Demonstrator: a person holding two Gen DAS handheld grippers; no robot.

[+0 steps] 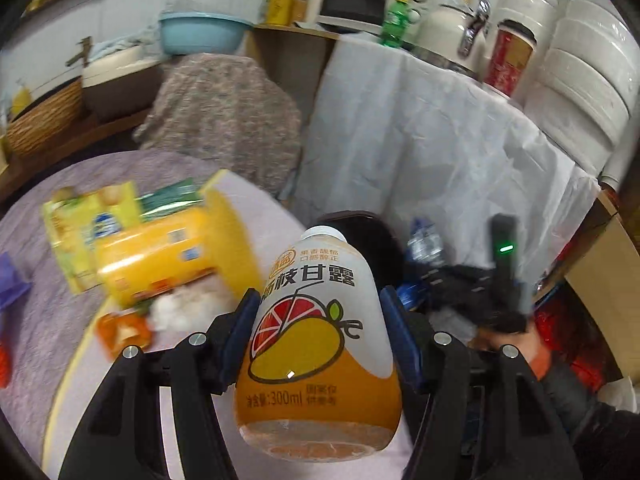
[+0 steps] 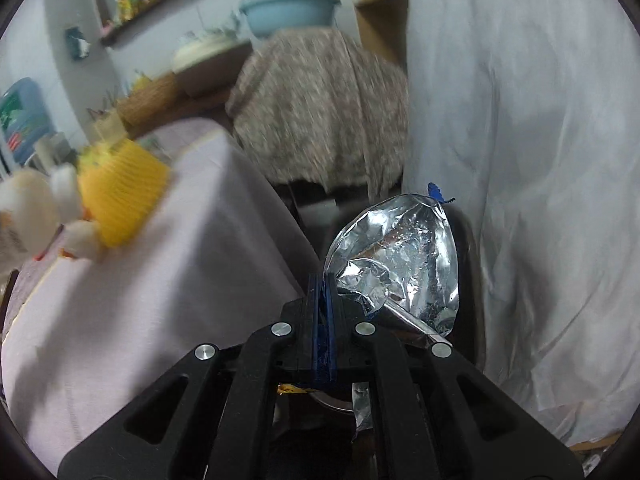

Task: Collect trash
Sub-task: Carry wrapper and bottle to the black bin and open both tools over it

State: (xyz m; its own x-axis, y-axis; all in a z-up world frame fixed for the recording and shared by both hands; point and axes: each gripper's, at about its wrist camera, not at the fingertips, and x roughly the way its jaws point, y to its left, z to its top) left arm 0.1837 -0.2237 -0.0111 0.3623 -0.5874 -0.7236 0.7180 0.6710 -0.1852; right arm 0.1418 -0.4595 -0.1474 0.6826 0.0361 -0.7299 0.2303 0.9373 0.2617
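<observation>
Both claws loaded, heading binward.
Left claw [image 1: 320,300] clamps the juice bottle [image 1: 316,344]; right claw [image 2: 323,280], pinched tight, holds the foil wrapper [image 2: 400,264]. Best release only directly over the bin, lower centre.

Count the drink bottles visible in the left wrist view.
3: the juice bottle in the left gripper, a crushed water bottle beyond it, a green bottle on the back counter. Others may be hidden.

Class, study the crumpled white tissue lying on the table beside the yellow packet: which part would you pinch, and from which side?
Pinch the tissue across its raised, puffy middle, coming from above. It is soft and shapeless, and the yellow packet behind and orange wrapper beside it likely block sideways approaches.
</observation>
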